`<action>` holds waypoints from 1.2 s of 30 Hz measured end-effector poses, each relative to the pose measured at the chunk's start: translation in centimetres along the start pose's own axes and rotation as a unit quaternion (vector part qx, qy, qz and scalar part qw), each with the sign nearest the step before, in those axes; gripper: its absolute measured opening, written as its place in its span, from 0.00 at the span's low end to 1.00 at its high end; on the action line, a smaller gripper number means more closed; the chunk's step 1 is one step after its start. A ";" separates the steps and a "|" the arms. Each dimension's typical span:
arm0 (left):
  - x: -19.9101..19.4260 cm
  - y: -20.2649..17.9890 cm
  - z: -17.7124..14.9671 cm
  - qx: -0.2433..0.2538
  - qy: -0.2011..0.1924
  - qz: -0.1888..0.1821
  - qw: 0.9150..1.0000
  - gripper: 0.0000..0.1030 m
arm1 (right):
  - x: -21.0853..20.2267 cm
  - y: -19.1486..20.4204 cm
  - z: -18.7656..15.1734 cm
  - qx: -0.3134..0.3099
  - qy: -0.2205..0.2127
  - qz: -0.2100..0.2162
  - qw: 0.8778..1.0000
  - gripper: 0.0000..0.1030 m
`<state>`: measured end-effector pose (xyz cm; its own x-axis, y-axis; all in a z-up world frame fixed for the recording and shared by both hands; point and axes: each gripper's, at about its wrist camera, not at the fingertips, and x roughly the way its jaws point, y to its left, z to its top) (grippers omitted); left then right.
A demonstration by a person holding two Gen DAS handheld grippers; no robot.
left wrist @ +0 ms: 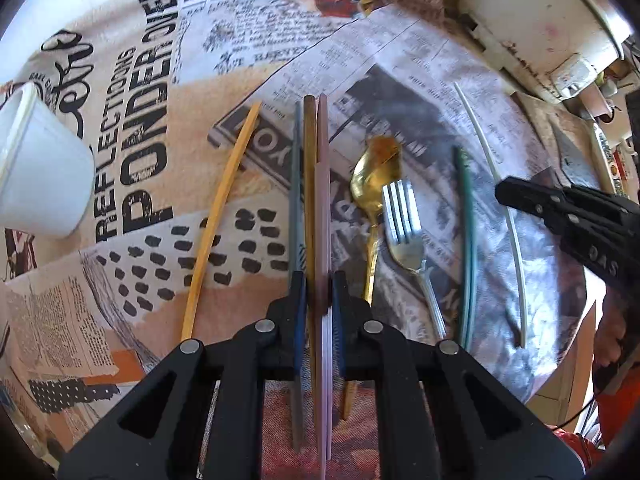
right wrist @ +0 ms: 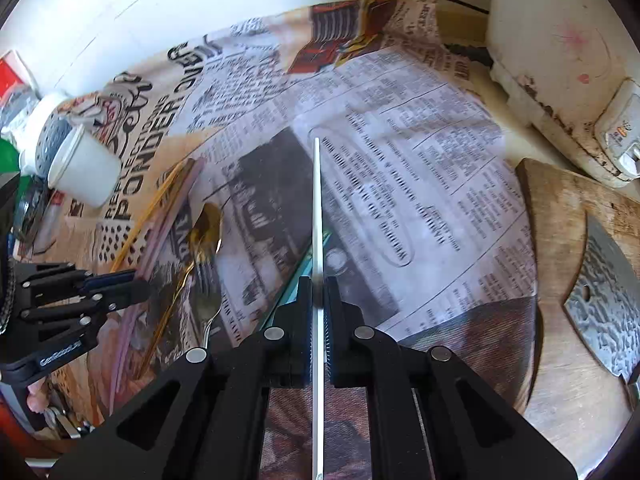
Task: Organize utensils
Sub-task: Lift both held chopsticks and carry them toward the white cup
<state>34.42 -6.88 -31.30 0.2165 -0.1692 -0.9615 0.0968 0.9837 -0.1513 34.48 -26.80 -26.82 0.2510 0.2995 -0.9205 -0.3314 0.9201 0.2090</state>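
Note:
My left gripper [left wrist: 319, 288] is shut on a pink chopstick [left wrist: 322, 208] and a brown chopstick [left wrist: 308, 184]; a grey chopstick [left wrist: 296, 200] lies just left of them. A yellow chopstick [left wrist: 216, 220] lies further left. A gold spoon [left wrist: 374, 184], a silver fork [left wrist: 404, 228] and a green chopstick [left wrist: 468, 248] lie on the cloth to the right. My right gripper [right wrist: 318, 292] is shut on a white chopstick [right wrist: 317, 208], which also shows in the left wrist view [left wrist: 512, 232]. A white cup [left wrist: 36, 168] lies on its side at the left.
A newspaper-print cloth [right wrist: 420, 160] covers the table. A wooden board [right wrist: 556, 240] with a cleaver [right wrist: 608, 300] lies at the right. A white appliance [right wrist: 560, 60] stands at the back right. Jars and a shaker [right wrist: 48, 136] crowd the far left.

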 end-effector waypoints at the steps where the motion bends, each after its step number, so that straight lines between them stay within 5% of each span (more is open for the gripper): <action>1: -0.1 0.0 0.0 0.000 -0.002 -0.002 1.000 0.11 | 0.3 0.3 0.0 -0.001 0.003 0.000 1.000 0.05; 11: 0.4 -0.6 0.9 0.028 0.010 -0.014 0.999 0.11 | -0.8 2.5 0.0 -0.002 -0.019 0.003 1.000 0.05; 17: 0.9 -0.4 1.7 0.045 0.020 -0.039 0.998 0.01 | -1.1 3.5 0.4 0.015 -0.028 0.005 0.999 0.05; 22: 0.6 -0.3 2.7 0.060 0.017 -0.015 0.998 0.01 | -1.4 4.1 0.7 0.017 -0.035 0.004 0.999 0.05; 28: 0.0 2.8 3.5 0.020 0.009 -0.005 1.000 0.16 | -1.8 4.1 0.9 0.016 -0.044 0.006 0.999 0.05; 32: 0.6 3.6 3.4 -0.002 0.020 -0.040 0.999 0.16 | -2.5 4.1 1.0 0.013 -0.058 0.008 0.998 0.05; 36: 1.7 2.0 3.8 0.012 0.024 -0.021 0.999 0.16 | -3.0 3.9 1.2 0.013 -0.064 0.016 0.998 0.05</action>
<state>38.68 -5.44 -32.38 0.1649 -0.2065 -0.9645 0.1276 0.9741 -0.1867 33.49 -23.77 -22.86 0.3552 0.3577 -0.8636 -0.3178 0.9151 0.2483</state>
